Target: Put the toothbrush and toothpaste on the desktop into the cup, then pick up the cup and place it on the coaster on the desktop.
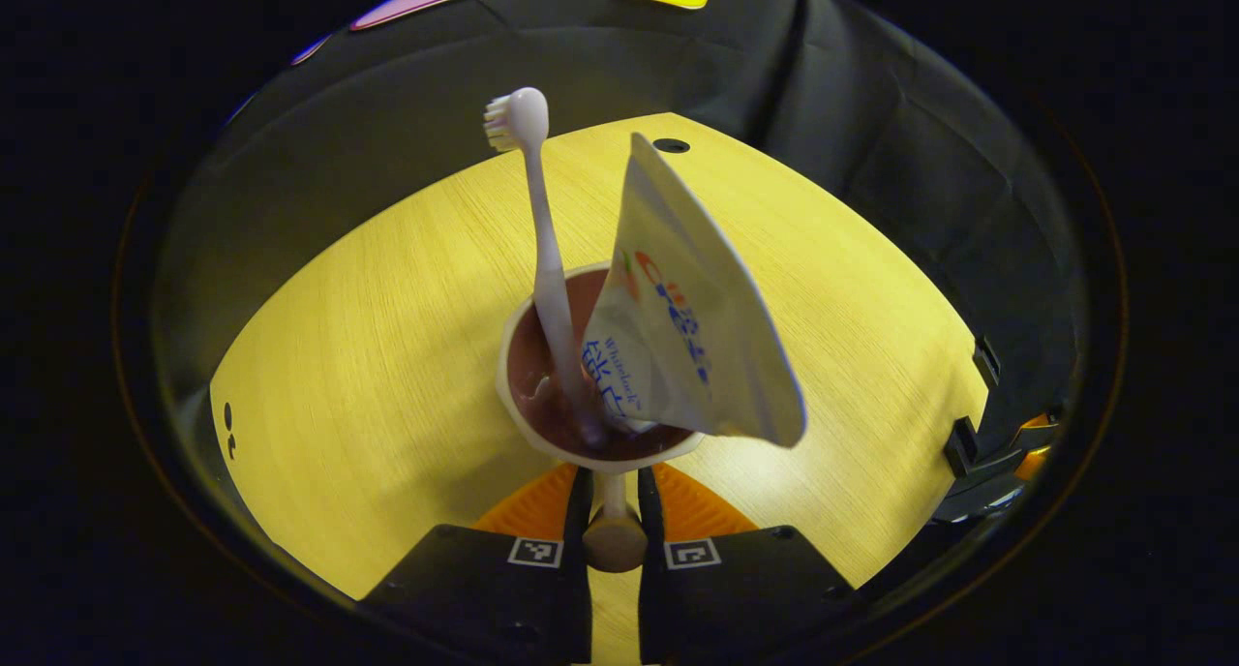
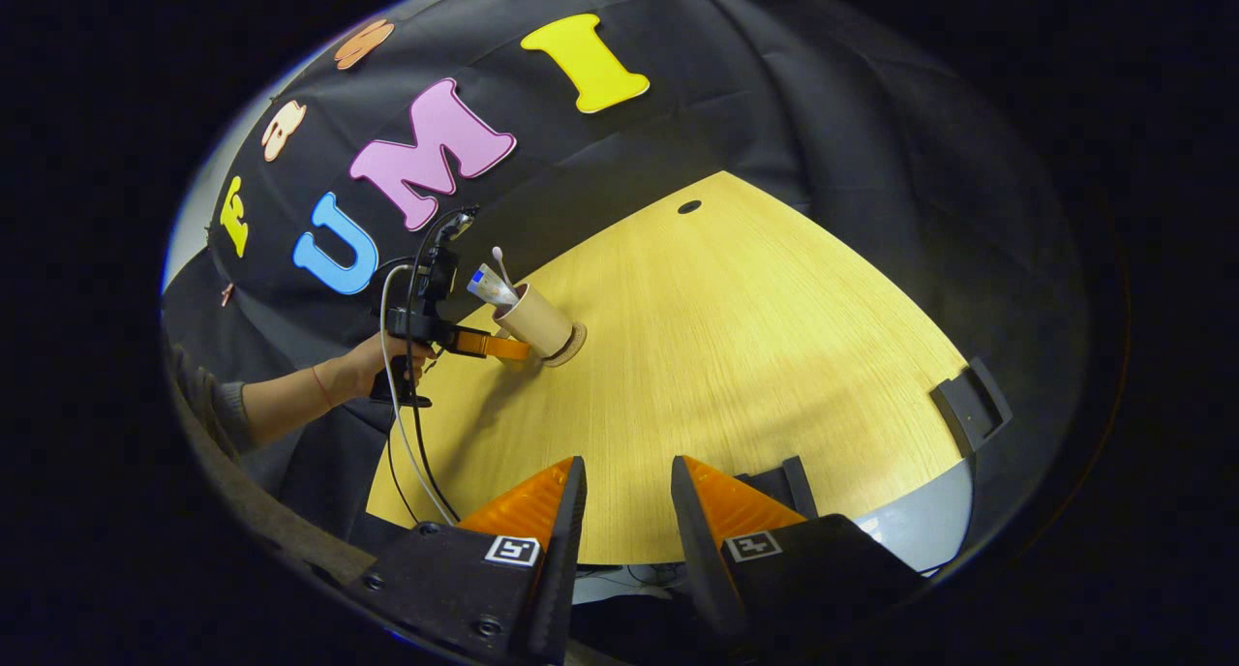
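Observation:
A cream cup (image 1: 523,416) with a brown inside holds a white toothbrush (image 1: 542,230), head up, and a white toothpaste tube (image 1: 692,337), crimped end up. My left gripper (image 1: 613,479) is shut on the cup's stubby handle (image 1: 614,540), with both fingers pressing its sides. In the right gripper view, that cup (image 2: 537,321) sits on or just above a round wooden coaster (image 2: 578,342) at the table's far left, with the left gripper (image 2: 484,345) and a hand (image 2: 363,366) behind it. My right gripper (image 2: 624,492) is open near the front edge, holding nothing.
The yellow wooden table (image 2: 736,337) has a small dark hole (image 2: 689,206) near its far edge. A black bracket (image 2: 971,403) sits on its right edge. Black cloth walls close in behind and to the right. A cable (image 2: 402,434) hangs from the left gripper.

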Demonstrator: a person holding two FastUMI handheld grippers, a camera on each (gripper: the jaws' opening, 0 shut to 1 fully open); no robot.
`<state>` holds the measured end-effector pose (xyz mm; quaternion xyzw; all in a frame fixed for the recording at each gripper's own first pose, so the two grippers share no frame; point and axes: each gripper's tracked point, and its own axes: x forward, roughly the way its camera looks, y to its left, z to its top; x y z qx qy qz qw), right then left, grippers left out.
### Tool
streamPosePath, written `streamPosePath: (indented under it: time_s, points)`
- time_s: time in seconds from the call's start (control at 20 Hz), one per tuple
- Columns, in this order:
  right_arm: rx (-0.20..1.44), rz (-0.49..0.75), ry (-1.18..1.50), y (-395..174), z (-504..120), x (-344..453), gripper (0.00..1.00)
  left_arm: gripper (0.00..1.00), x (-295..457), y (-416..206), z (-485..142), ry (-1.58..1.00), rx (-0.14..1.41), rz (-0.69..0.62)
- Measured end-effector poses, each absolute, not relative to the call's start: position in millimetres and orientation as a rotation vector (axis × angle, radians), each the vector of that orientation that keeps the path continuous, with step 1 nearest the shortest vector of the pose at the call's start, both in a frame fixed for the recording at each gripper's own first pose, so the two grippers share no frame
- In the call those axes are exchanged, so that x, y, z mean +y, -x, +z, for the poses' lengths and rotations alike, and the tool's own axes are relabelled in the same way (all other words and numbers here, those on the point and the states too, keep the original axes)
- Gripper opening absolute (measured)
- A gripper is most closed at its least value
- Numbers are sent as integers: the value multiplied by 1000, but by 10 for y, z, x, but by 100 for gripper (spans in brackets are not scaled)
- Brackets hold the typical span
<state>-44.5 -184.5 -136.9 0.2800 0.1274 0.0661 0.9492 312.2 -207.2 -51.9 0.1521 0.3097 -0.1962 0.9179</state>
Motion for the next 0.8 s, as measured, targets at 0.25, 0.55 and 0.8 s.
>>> streamPosePath:
  time_s: [0.25, 0.55, 0.8]
  points:
    - [249, 118, -579, 456, -1370, -1937, 54, 23, -2076, -3165, -598, -326, 652, -379]
    - [237, 114, -591, 432, -1303, -1943, 54, 27, -2082, -3162, -620, -324, 658, -380]
    - [223, 123, -572, 358, -1195, -1877, 54, 52, -2048, -3127, -521, -315, 614, -394]
